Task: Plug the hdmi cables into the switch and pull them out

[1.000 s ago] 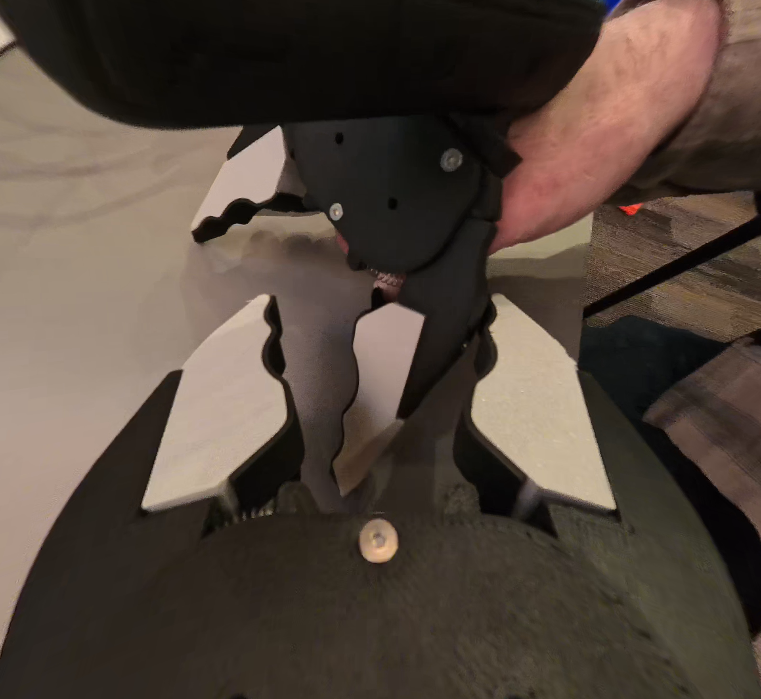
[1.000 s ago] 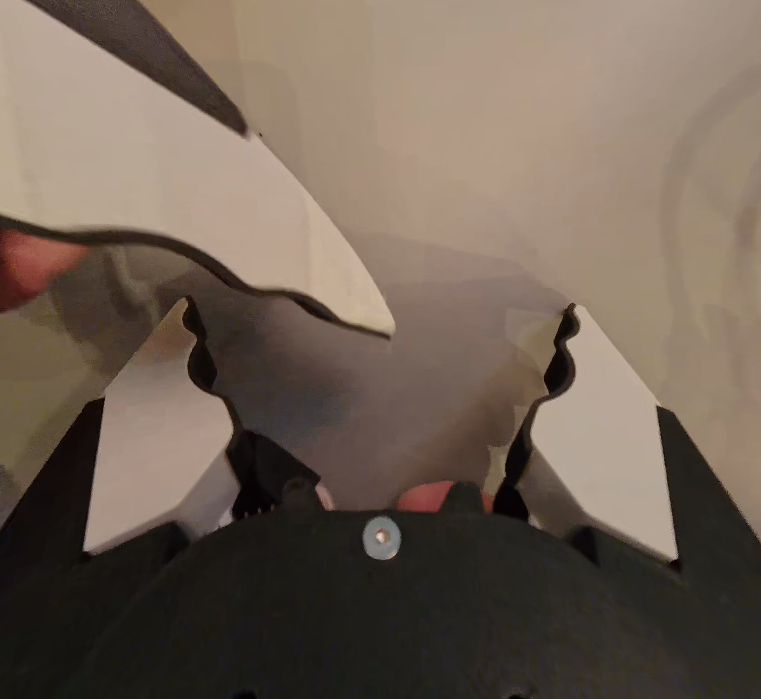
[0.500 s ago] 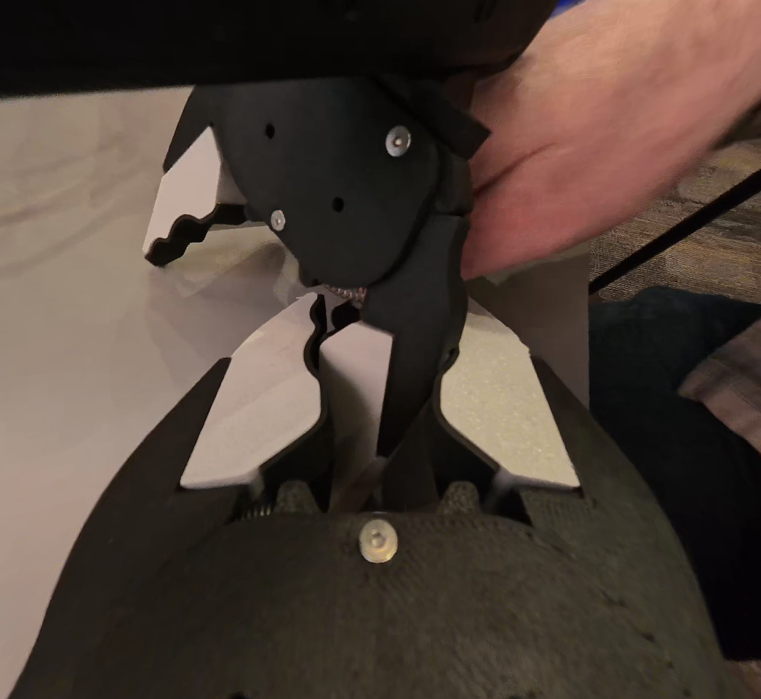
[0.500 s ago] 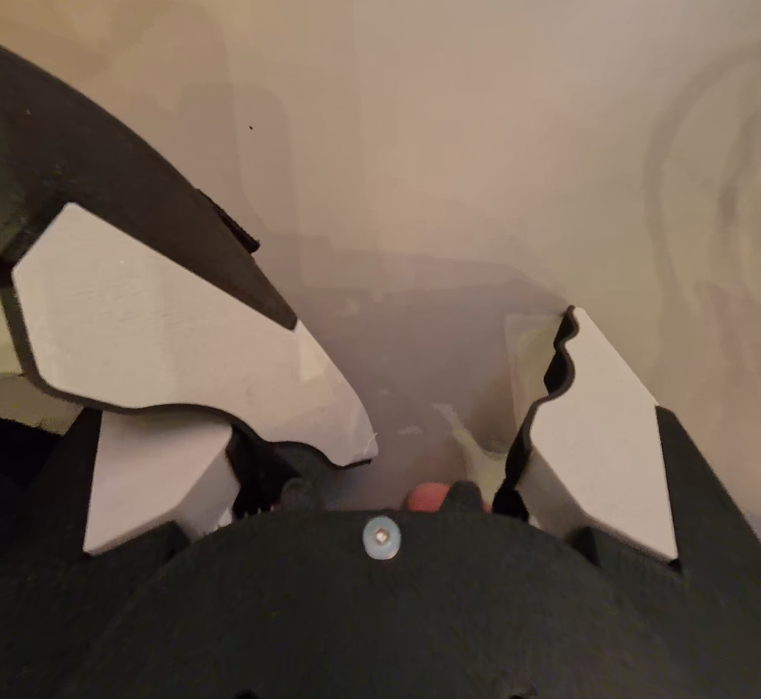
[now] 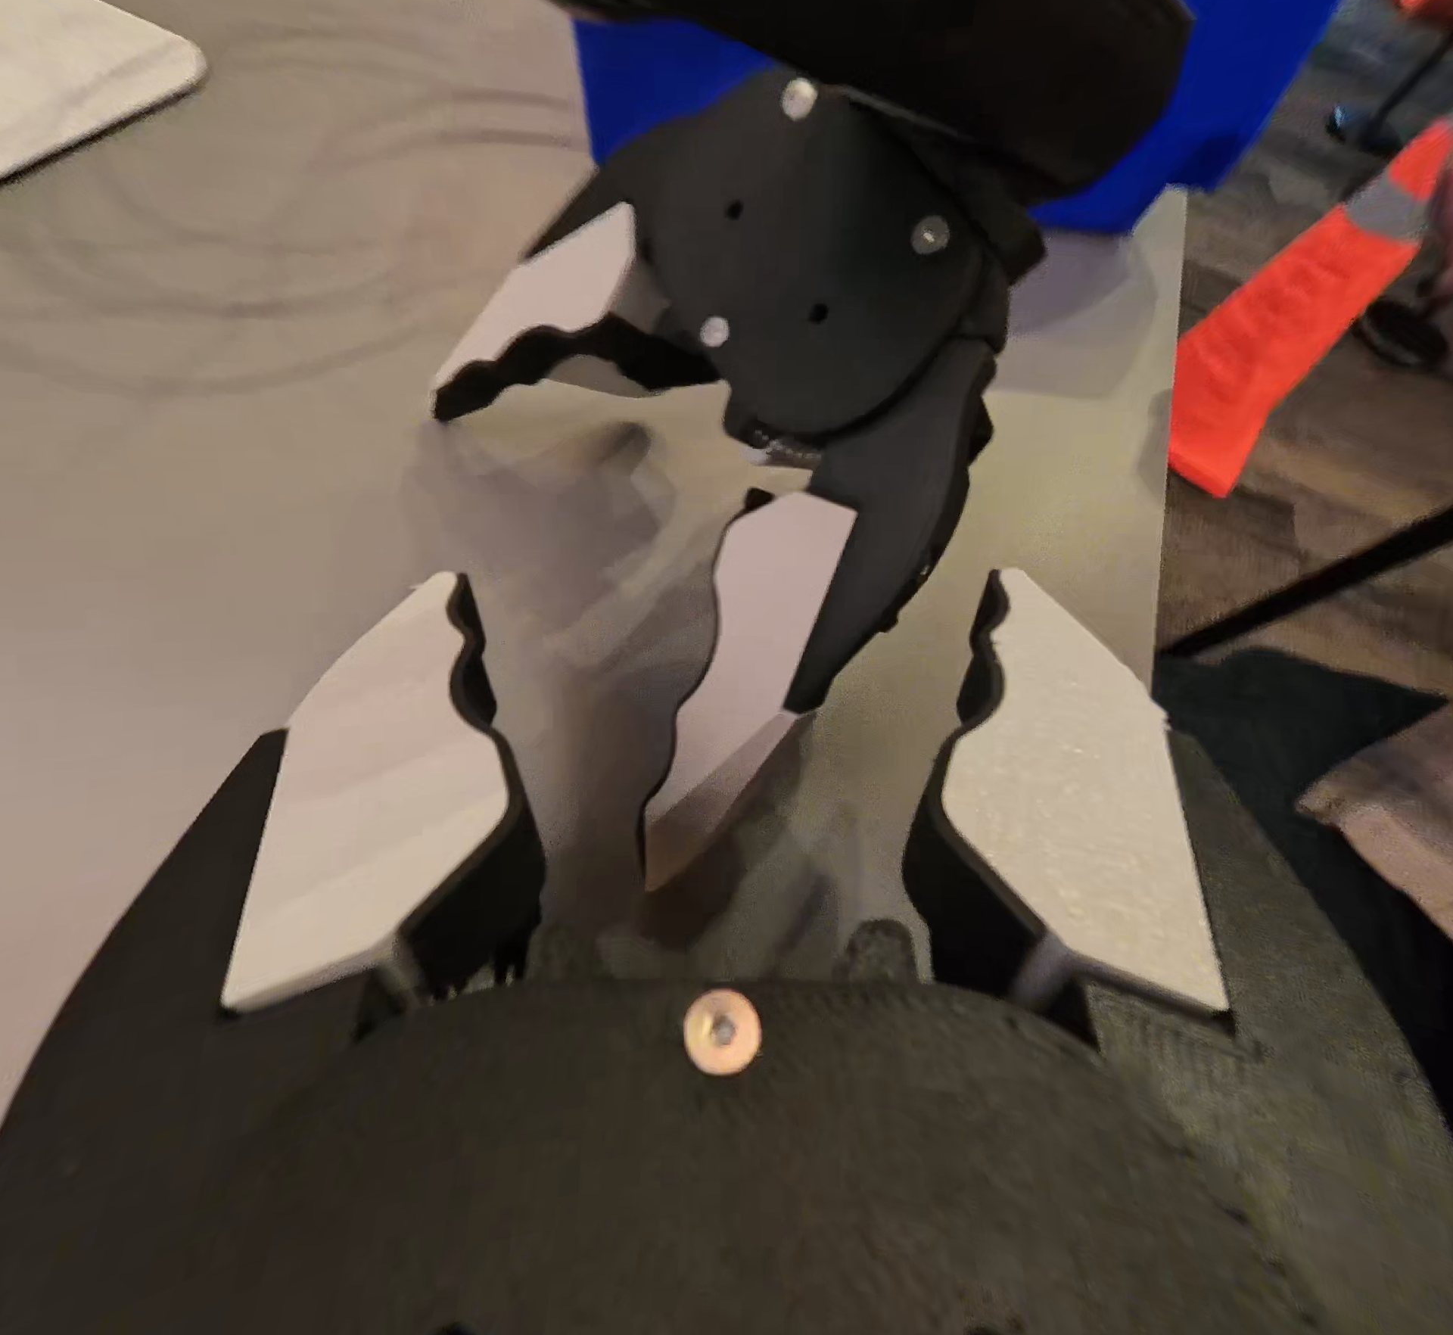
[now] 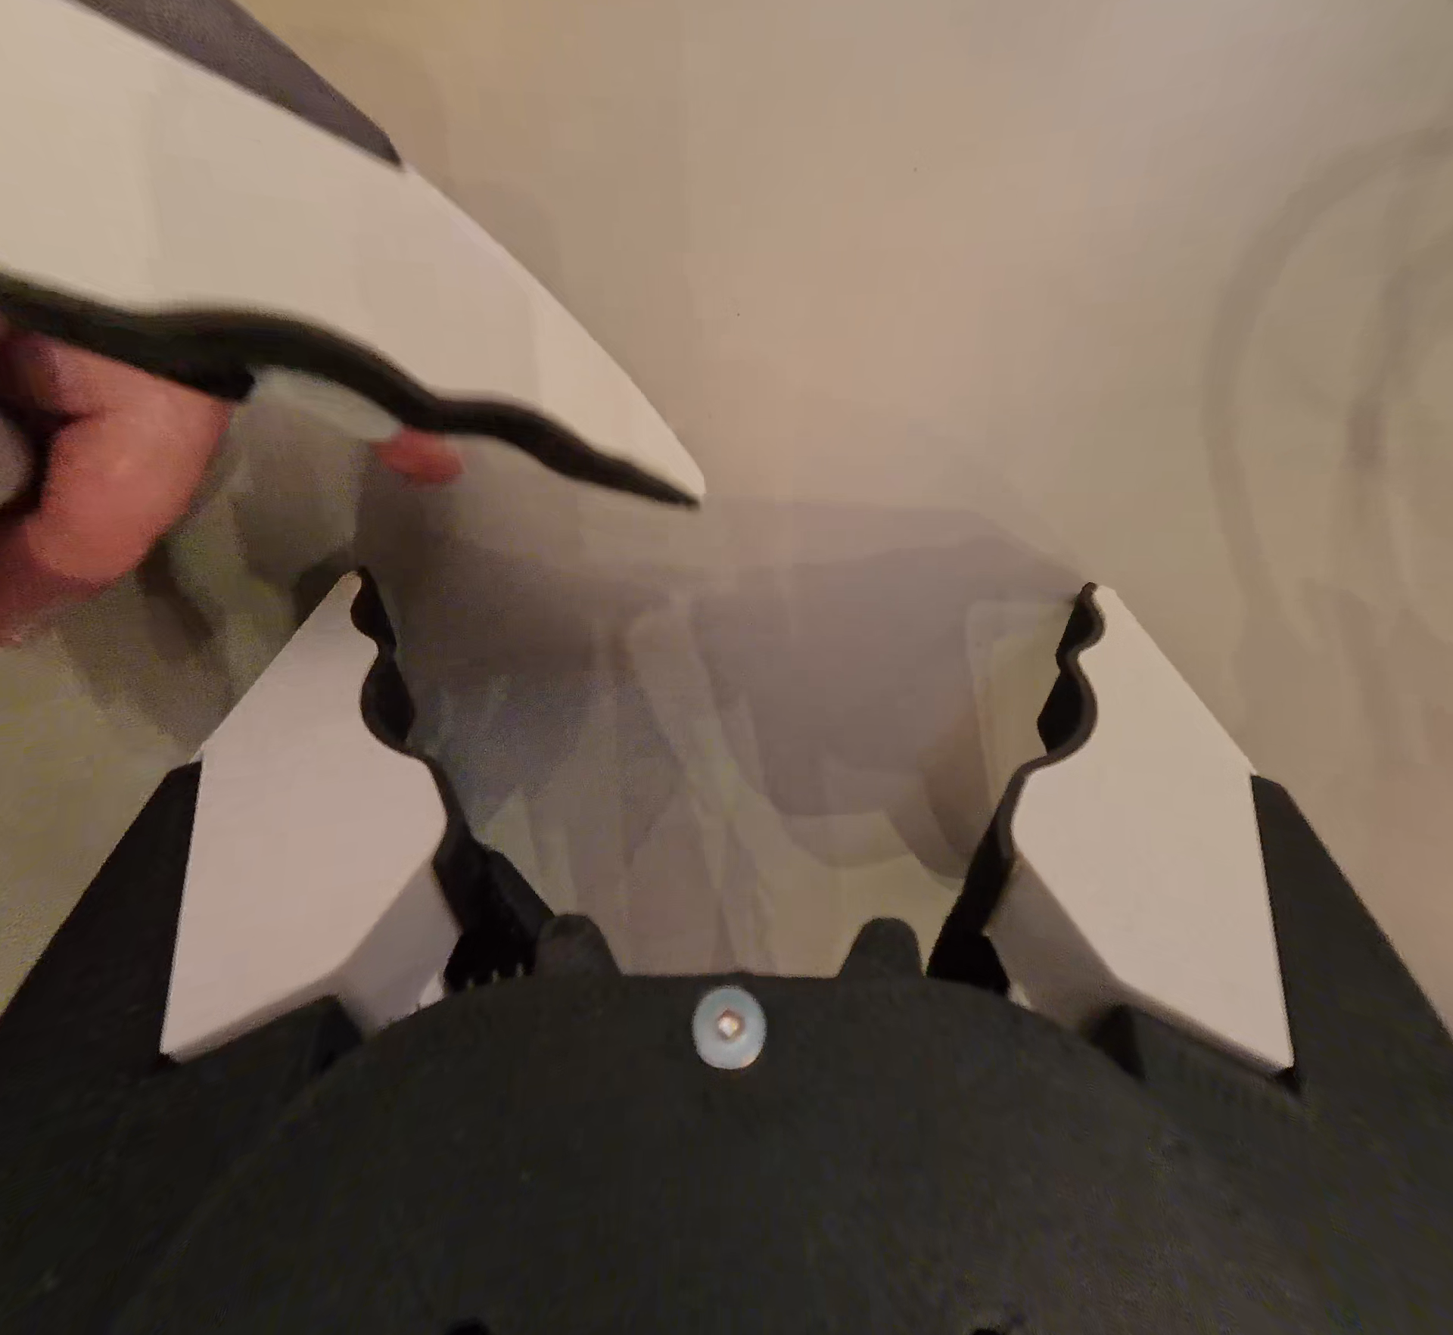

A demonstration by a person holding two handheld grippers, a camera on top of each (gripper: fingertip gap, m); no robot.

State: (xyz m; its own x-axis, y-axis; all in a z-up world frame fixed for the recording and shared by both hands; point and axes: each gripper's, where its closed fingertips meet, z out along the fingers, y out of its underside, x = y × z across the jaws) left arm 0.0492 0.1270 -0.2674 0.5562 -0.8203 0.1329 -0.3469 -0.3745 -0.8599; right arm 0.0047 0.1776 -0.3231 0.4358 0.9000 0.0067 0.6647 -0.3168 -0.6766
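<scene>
Grey tabletop [image 5: 236,432] only; no HDMI cables or switch visible. We had left gripper [image 5: 719,613] and right gripper [image 6: 723,617] both wide, empty. Plugging looked unstarted.

A pale grey table [image 5: 236,369] spreads ahead. Right of the claw lies dark carpeted floor [image 5: 1289,589], with a blue box [image 5: 1226,78] and orange cloth [image 5: 1289,322] beyond.
</scene>
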